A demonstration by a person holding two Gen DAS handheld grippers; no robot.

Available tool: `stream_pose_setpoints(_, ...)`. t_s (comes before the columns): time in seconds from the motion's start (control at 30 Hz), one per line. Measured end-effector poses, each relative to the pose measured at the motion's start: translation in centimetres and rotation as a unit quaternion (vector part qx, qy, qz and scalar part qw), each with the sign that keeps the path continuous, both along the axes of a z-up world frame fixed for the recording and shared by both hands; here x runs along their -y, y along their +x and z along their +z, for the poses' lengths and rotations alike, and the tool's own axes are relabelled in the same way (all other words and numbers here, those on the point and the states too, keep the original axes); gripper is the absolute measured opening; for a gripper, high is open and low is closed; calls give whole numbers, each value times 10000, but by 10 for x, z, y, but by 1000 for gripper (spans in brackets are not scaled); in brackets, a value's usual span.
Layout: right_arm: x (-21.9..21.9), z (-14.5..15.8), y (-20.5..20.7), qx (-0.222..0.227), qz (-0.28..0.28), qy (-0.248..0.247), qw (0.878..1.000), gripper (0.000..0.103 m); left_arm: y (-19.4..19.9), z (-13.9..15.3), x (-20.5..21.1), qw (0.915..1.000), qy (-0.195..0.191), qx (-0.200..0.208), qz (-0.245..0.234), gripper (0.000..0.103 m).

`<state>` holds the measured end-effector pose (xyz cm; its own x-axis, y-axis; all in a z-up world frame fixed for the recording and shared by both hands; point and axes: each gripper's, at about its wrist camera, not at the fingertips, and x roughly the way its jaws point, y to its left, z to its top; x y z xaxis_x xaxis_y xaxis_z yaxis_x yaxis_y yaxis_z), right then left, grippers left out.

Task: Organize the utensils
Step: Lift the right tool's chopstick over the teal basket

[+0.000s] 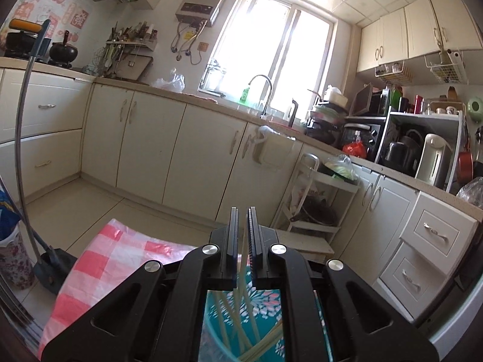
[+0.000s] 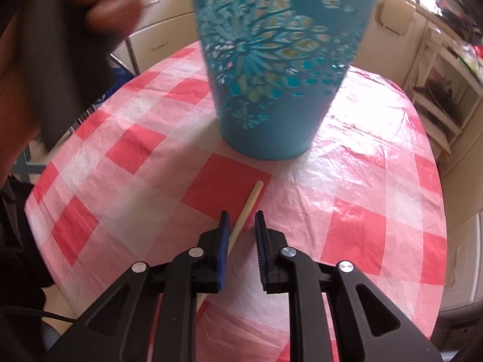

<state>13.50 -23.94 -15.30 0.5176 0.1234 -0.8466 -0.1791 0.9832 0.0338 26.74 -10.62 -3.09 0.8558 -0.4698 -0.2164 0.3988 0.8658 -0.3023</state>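
Lying on the checked tablecloth (image 2: 362,181), a lone chopstick (image 2: 246,211) runs lengthwise between the parted fingers of the right gripper (image 2: 241,226), which holds nothing; its far end points toward the teal holder (image 2: 271,90) just beyond. The left gripper (image 1: 243,226) hovers above that holder, pinching another chopstick (image 1: 242,259).

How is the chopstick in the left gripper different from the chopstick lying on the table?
The held chopstick is off the table, pinched between the left gripper fingers above the teal holder; the table chopstick lies flat on the checked tablecloth. The held one is gripped; the table one sits loose between the open fingers of the right gripper. Both are pale and slim.
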Motion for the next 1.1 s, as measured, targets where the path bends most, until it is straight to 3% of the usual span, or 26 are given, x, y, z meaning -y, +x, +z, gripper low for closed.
stream_pose_setpoints(0.07,6,2,0,5,-93,120,9999,20,-4,1,-8,9999,67,-76,-11,22)
stream_pose_setpoints(0.2,11,1,3,-34,-180,156,9997,21,-17,5,-32,9997,158,-174,26,37)
stream_pose_setpoints(0.27,14,1,5,-88,-200,418,9989,21,-23,5,-44,9996,119,-250,58,44)
stream_pose_setpoints(0.37,19,6,5,-126,-270,922,9953,28,-30,2,-63,9992,-2,-375,123,47)
stream_pose_setpoints(0.43,14,8,3,-112,-214,910,9956,28,-33,0,-72,9988,-64,-459,142,48)
stream_pose_setpoints(0.47,7,5,4,-155,-140,700,9973,28,-33,-1,-74,9987,-75,-479,139,48)
stream_pose_setpoints(0.53,-12,-1,2,-160,93,-44,9998,11,-35,-2,-77,9986,-46,-512,143,48)
stream_pose_setpoints(0.57,-19,0,-1,-159,222,-325,9991,10,-37,-3,-79,9985,-49,-525,140,48)
stream_pose_setpoints(0.63,-22,5,-4,-219,366,-404,9983,6,-39,-4,-81,9985,-28,-521,145,49)
stream_pose_setpoints(0.7,-8,19,-7,-172,446,337,9983,6,-39,-4,-81,9987,41,-490,163,49)
stream_pose_setpoints(0.8,12,58,-17,448,746,1597,9833,6,-38,-2,-78,9985,79,-491,209,50)
stream_pose_setpoints(0.83,22,75,-22,804,833,2075,9714,6,-37,-2,-79,9985,69,-496,234,50)
stream_pose_setpoints(0.9,37,96,-28,1354,766,2575,9537,6,-38,-2,-79,9983,81,-484,304,51)
stream_pose_setpoints(1.03,50,130,-38,2708,121,2716,9235,6,-41,-2,-82,9977,8,-422,527,51)
stream_pose_setpoints(1.1,56,148,-40,3460,-538,2587,9002,6,-47,-1,-83,9968,-65,-294,743,51)
